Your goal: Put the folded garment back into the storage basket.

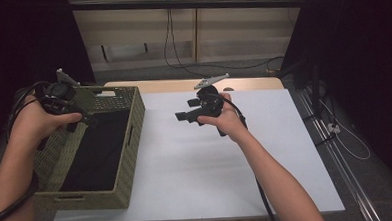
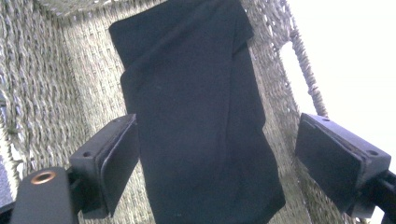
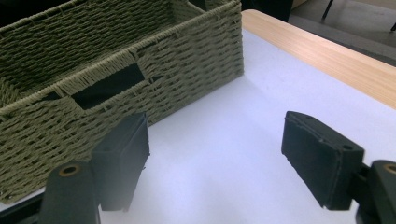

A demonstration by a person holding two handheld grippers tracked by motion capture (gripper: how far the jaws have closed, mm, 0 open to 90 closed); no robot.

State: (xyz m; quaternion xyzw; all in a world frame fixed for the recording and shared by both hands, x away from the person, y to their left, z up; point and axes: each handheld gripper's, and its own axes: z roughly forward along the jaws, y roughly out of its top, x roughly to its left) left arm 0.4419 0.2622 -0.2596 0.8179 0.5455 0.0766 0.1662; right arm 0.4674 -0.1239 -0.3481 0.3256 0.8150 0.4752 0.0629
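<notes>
White table (image 1: 266, 157), one woven basket (image 1: 130, 148), one black cloth (image 1: 98, 150), two hand-held grippers.

No legible text, label or number anywhere — basket (image 1: 133, 143), cloth (image 2: 196, 116), table (image 1: 211, 160) all unmarked

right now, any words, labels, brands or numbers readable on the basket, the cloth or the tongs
None: no readable text.
Woven basket: no label or tag.
Black cloth inside it: plain, no print.
Left tongs and right tongs: no brand or number on the black pads.
</notes>
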